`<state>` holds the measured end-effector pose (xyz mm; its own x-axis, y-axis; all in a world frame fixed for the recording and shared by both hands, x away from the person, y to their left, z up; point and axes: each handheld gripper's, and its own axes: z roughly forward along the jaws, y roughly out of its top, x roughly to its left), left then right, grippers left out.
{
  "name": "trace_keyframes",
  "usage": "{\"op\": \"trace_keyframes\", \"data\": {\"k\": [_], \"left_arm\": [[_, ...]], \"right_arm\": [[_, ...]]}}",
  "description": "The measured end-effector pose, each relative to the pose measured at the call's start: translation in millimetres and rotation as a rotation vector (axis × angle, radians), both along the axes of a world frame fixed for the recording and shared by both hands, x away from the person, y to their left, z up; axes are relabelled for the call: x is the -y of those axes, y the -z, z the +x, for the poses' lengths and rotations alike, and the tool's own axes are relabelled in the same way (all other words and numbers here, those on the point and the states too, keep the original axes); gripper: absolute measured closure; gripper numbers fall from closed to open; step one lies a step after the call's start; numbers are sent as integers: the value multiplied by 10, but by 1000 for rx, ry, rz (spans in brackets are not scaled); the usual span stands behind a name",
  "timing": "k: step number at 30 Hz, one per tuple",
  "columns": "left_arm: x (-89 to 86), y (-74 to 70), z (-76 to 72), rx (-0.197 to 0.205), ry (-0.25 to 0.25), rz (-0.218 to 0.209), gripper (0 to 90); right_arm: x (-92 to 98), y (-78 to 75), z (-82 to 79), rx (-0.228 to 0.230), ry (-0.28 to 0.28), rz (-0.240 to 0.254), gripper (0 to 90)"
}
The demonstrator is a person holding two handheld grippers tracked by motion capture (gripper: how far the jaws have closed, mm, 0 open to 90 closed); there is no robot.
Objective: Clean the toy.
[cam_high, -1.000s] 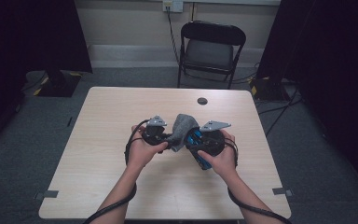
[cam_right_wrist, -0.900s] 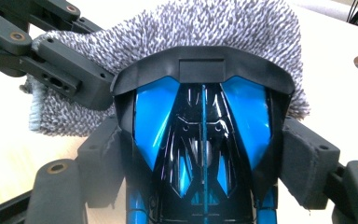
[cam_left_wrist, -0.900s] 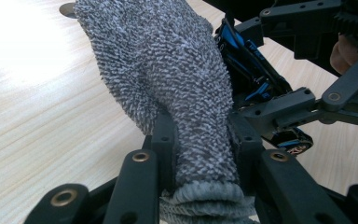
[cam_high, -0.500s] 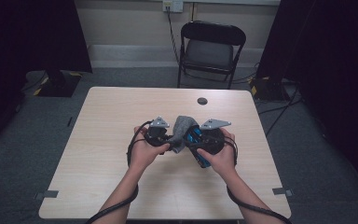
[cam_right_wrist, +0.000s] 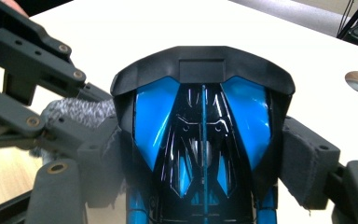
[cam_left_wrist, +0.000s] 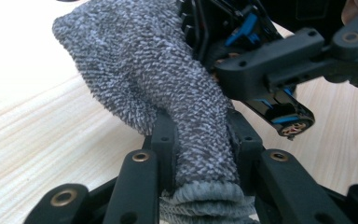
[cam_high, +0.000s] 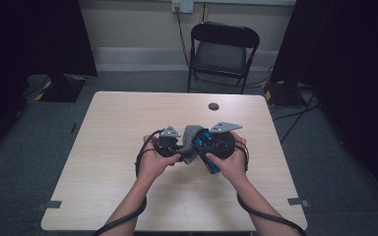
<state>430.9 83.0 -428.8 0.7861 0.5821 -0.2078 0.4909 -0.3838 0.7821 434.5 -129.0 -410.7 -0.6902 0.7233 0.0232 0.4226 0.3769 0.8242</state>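
Holding: the left gripper (cam_left_wrist: 200,154) is pinching the cuff end of a grey sock (cam_left_wrist: 168,88), its jaws closed on the bunched fabric, and the rest of the sock is rising beyond the fingertips.
Right side: the right gripper (cam_right_wrist: 205,154) is clamping a black and blue toy car (cam_right_wrist: 203,130) across its body, a padded finger (cam_right_wrist: 303,158) pressing each flank and the car's nose pointing away past the fingertips.
Where the things are: in the high view, sock (cam_high: 191,140) and toy car (cam_high: 207,147) are being held together between the two grippers, above the middle of the table (cam_high: 108,162); the left gripper (cam_high: 174,147) is sitting just to one side of the sock, the right gripper (cam_high: 211,145) just to the other.
Step in hand: judging by the pose, the person is working the sock and the car against each other, either sliding the car into the sock or drawing it out; which of the two cannot be told.
Next move: it is likely calling for the left jaws to keep the cuff firm while the right hand is guiding the car along the sock's opening, without snagging the knit.
Writing: no brand, label or lettering is readable on the car, the sock or the grippers.
Elsewhere: a round dark hole (cam_high: 213,106) is lying well beyond the fingertips on the table.
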Motion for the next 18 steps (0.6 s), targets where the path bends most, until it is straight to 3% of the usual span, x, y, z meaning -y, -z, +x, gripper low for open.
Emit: {"op": "trace_keyframes", "data": {"k": [8, 10, 12, 18], "left_arm": [[43, 33, -21, -12, 15, 3, 690], [78, 52, -30, -27, 43, 20, 690], [134, 76, -55, -13, 76, 26, 690], [239, 121, -89, -24, 95, 20, 689]], "right_arm": [[-24, -20, 29, 1, 11, 6, 253], [-25, -34, 39, 4, 13, 14, 253], [-30, -64, 49, 7, 18, 26, 252], [-52, -144, 97, 15, 22, 18, 253]]}}
